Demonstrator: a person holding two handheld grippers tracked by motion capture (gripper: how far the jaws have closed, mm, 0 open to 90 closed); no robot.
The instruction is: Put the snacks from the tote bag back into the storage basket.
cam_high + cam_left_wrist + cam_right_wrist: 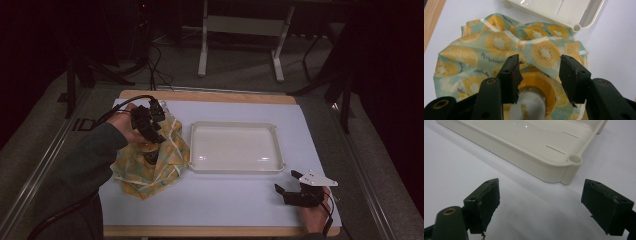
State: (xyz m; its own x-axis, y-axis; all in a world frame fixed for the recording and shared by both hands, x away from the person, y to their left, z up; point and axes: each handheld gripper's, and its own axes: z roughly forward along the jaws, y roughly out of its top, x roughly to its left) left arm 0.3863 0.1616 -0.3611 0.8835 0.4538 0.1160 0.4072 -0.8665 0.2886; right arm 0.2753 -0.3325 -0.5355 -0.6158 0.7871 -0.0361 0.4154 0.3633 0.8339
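1. Bag (150,167): a crumpled cloth one, printed with citrus and kiwi slices, lying on the white table (225,200) just left of the cream tray (235,125). A bottle (529,106) stands or leans in its mouth, white body and an orange ring showing in the left gripper view; I can't tell what is inside it.
2. The left gripper (149,131) hangs right over that bottle, jaws parted and straddling its top. They look apart from it, gripping nothing yet.
3. My guess at the step: take the bottle out of the bag, perhaps toward the tray, which looks empty.
4. To do it well, I'd bring the jaws lower so both pads meet the bottle below the orange ring, not on the cloth folds beside it.
5. Centre first. The left jaw sits closer to the bottle than the right one, so closing now could nudge it sideways.
6. Lift straight up; loose fabric may cling and rise with it.
7. The right gripper (295,192) rests near the table's front right, well apart from the bag, jaws wide and empty, pointing at the tray's corner (574,160). It could pin the cloth down if the bag drags.
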